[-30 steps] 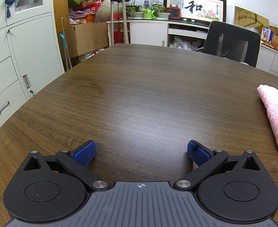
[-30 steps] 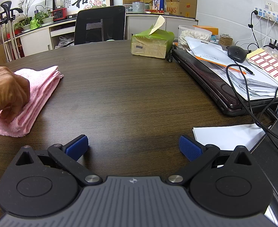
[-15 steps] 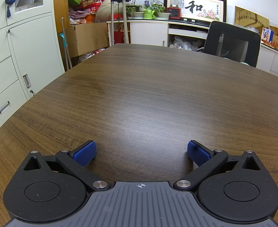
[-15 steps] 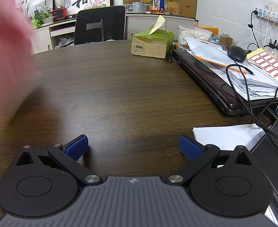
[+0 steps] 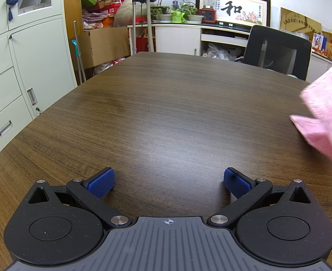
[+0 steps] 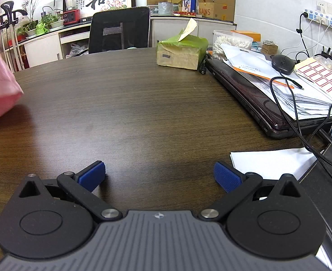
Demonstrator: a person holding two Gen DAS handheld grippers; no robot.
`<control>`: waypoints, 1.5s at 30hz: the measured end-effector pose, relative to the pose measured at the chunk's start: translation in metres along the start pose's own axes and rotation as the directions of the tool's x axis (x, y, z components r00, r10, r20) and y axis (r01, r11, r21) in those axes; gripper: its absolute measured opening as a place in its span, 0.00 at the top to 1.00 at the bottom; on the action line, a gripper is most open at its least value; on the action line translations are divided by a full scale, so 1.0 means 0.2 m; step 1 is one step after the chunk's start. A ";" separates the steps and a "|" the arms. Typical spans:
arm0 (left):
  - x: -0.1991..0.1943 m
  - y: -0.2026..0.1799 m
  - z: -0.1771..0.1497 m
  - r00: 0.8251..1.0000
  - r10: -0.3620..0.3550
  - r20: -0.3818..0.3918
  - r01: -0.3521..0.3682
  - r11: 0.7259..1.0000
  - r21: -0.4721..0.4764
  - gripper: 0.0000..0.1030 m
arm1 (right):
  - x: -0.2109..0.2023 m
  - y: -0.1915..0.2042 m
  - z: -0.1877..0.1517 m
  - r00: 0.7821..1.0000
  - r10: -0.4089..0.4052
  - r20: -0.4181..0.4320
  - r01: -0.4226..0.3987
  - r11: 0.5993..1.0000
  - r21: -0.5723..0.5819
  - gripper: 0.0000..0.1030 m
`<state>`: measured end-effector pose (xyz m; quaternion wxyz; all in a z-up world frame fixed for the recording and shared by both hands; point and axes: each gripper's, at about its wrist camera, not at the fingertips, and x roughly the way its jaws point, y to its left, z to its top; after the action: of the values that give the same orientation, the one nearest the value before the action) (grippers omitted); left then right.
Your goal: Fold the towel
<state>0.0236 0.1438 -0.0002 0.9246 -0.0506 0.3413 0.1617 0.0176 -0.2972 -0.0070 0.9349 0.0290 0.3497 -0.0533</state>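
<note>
Both tools are held low and level over the dark wooden surface (image 5: 166, 103), each pointed forward along the grain. The left tool (image 5: 168, 182) is spread wide with nothing between its blue pads (image 5: 100, 182); the right tool (image 6: 159, 176) is likewise spread wide and empty. The pink towel (image 5: 324, 117) is seen blurred at the right edge of the left view and at the left edge of the right view, between the two tools and apart from both. Bare wood is shown ahead of each tool. To the right, a laptop (image 6: 252, 90), papers (image 6: 270, 160) and cables (image 6: 301, 122) are crowded along the edge.
</note>
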 end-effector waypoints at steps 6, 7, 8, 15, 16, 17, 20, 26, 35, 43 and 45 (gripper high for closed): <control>0.00 0.00 0.00 1.000 0.000 0.000 0.000 1.000 0.000 0.00 | 0.00 0.00 0.00 1.000 0.000 0.000 0.000 1.000 0.000 0.00; 0.00 0.00 0.00 1.000 0.000 0.000 0.000 1.000 0.000 0.00 | 0.00 0.00 0.00 1.000 0.000 0.000 0.000 1.000 0.000 0.00; 0.00 0.00 0.00 1.000 0.000 0.000 0.000 1.000 0.000 0.00 | 0.00 0.00 0.00 1.000 0.000 0.000 0.000 1.000 0.000 0.00; 0.00 0.00 0.00 1.000 0.000 0.000 0.000 1.000 0.000 0.00 | 0.00 0.00 0.00 1.000 0.000 0.000 0.000 1.000 0.000 0.00; 0.00 0.00 0.00 1.000 0.000 0.000 0.000 1.000 0.000 0.00 | 0.00 0.00 0.00 1.000 0.000 0.000 0.000 1.000 0.000 0.00; 0.00 0.00 0.00 1.000 0.000 0.000 0.000 1.000 0.000 0.00 | 0.00 0.00 0.00 1.000 0.000 0.000 0.000 1.000 0.000 0.00; 0.00 0.00 0.00 1.000 0.000 0.000 0.000 1.000 0.000 0.00 | 0.00 0.00 0.00 1.000 0.000 0.000 0.000 1.000 0.000 0.00; 0.00 0.00 0.00 1.000 0.000 -0.001 0.000 1.000 0.000 0.00 | 0.00 0.00 0.00 1.000 0.000 0.000 0.000 1.000 0.000 0.00; 0.00 0.00 0.00 1.000 0.000 0.000 0.000 1.000 0.000 0.00 | 0.00 0.00 0.00 1.000 0.000 0.000 0.000 1.000 0.000 0.00; 0.00 -0.01 0.00 1.000 -0.001 0.000 0.001 1.000 0.000 0.00 | 0.00 0.00 0.00 1.000 -0.002 0.000 0.002 1.000 0.001 0.00; 0.00 -0.01 0.00 1.000 -0.001 0.000 0.001 1.000 0.000 0.00 | 0.00 0.01 0.00 1.000 -0.010 0.000 0.010 1.000 0.008 0.00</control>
<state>0.0244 0.1421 -0.0002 0.9246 -0.0506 0.3415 0.1611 0.0182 -0.2962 -0.0066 0.9345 0.0309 0.3495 -0.0594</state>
